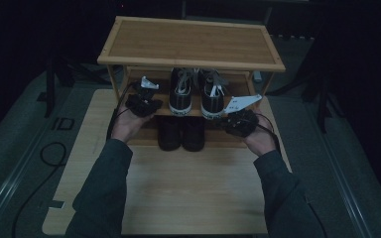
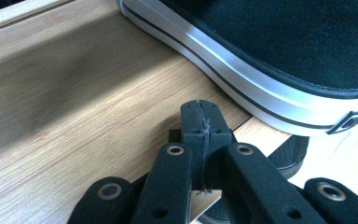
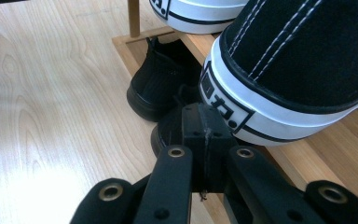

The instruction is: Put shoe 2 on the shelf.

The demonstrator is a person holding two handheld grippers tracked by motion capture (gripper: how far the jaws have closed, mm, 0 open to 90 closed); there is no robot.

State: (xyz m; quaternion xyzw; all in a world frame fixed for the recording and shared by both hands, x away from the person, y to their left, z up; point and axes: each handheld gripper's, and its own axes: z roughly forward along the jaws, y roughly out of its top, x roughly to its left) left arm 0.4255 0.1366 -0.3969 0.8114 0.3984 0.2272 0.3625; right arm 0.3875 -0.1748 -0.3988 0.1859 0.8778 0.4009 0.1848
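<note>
You are holding your left hand-held gripper (image 1: 144, 96) with its jaws pressed fully together and nothing between them, its tip hovering over the middle shelf (image 2: 74, 107) of the wooden shoe rack (image 1: 191, 42), just beside the left sneaker (image 1: 181, 94). Your right hand-held gripper (image 1: 240, 119) is likewise closed tight on nothing, sitting at the heel of the right sneaker (image 1: 212, 96), near its white sole. Both black-and-white sneakers are resting side by side on that middle shelf, heels toward you. Below them a pair of black shoes (image 1: 181, 133) is sitting on the bottom shelf, and the rack is standing on the counter (image 1: 193, 193).
</note>
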